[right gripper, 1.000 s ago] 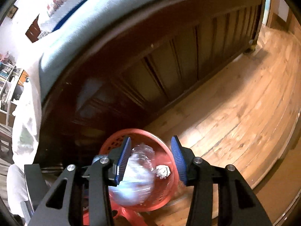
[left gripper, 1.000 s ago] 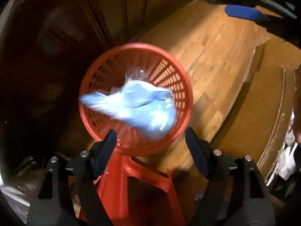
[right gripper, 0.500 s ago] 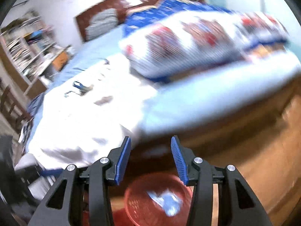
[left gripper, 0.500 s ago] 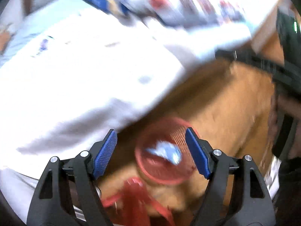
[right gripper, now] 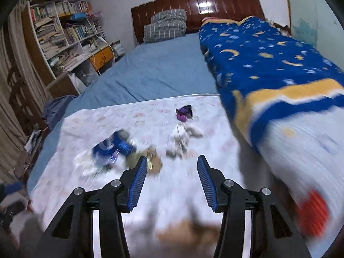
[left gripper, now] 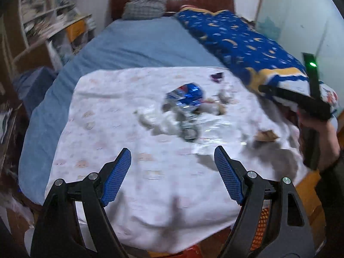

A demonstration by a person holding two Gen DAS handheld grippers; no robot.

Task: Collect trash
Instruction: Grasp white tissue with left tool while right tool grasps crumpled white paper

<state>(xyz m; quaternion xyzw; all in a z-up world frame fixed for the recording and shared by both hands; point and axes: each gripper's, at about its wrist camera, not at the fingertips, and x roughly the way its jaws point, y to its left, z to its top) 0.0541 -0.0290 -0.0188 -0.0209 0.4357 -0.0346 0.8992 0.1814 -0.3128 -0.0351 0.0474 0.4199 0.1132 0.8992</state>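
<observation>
Trash lies scattered on a white sheet (left gripper: 133, 167) on the bed: a shiny blue wrapper (left gripper: 186, 95) (right gripper: 112, 146), white crumpled paper (left gripper: 150, 116), a purple wrapper (left gripper: 217, 77) (right gripper: 184, 111), a brown scrap (left gripper: 266, 135) and clear plastic (left gripper: 215, 129). My left gripper (left gripper: 172, 176) is open and empty above the sheet's near part. My right gripper (right gripper: 169, 180) is open and empty, also above the sheet; its body shows in the left wrist view (left gripper: 301, 101). A bit of the red basket (left gripper: 261, 230) shows below the bed's edge.
A blue star-and-moon quilt (right gripper: 268, 64) is piled on the bed's right side. Grey checked pillows (right gripper: 165, 25) lie by the dark wooden headboard (right gripper: 193, 6). A crowded bookshelf (right gripper: 62, 34) stands left of the bed. The blue bedsheet (left gripper: 137, 45) lies beyond the white sheet.
Both grippers have swung up from the red basket, where a blue piece of trash dropped in, and now face the bed with its scattered trash. Both stay open.
</observation>
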